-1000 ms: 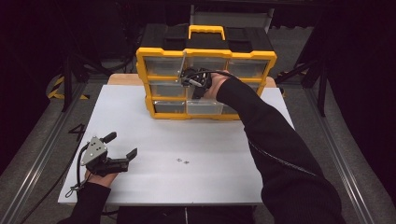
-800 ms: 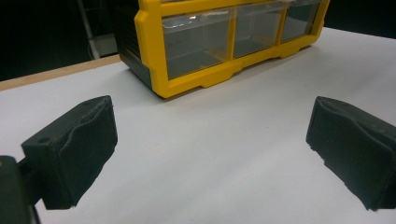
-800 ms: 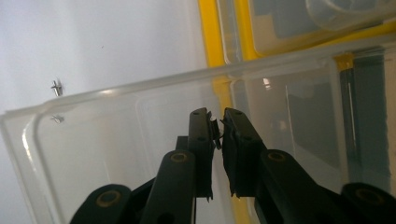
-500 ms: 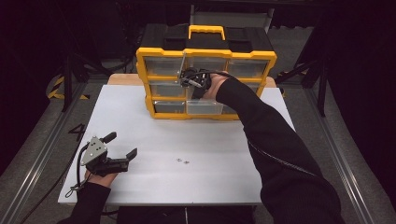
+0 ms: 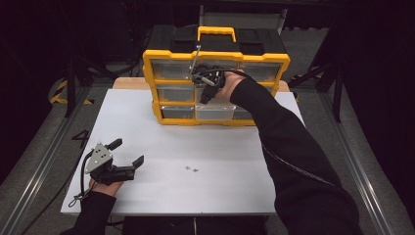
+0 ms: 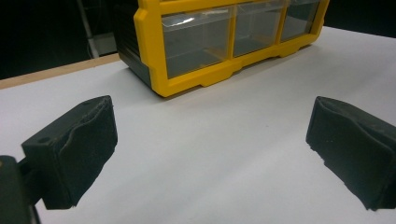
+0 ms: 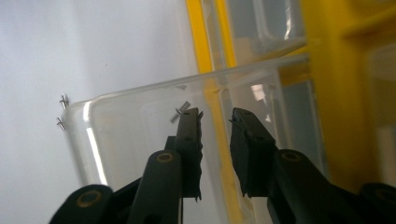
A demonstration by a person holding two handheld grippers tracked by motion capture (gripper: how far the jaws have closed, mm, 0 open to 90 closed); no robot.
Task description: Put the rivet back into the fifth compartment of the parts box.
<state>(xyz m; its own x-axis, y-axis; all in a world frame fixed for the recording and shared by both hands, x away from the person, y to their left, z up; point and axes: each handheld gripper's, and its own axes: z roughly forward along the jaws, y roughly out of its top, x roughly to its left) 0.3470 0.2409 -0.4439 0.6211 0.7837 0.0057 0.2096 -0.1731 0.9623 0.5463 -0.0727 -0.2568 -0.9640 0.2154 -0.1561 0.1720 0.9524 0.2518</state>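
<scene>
From above, a yellow organizer (image 5: 215,73) is sitting at the far side of the white table (image 5: 220,161). The right gripper (image 5: 205,81) is reaching into its middle column, and the left gripper (image 5: 128,155) is resting low on the table, jaws spread. Two small screws (image 5: 191,169) are lying mid-table.

In the left gripper view, the jaws are gaping wide over bare table, the organizer ahead.

In the right gripper view, the jaws are standing slightly parted, gripping nothing, over a clear drawer (image 7: 154,130) pulled out; a screw (image 7: 180,112) is lying inside.
</scene>
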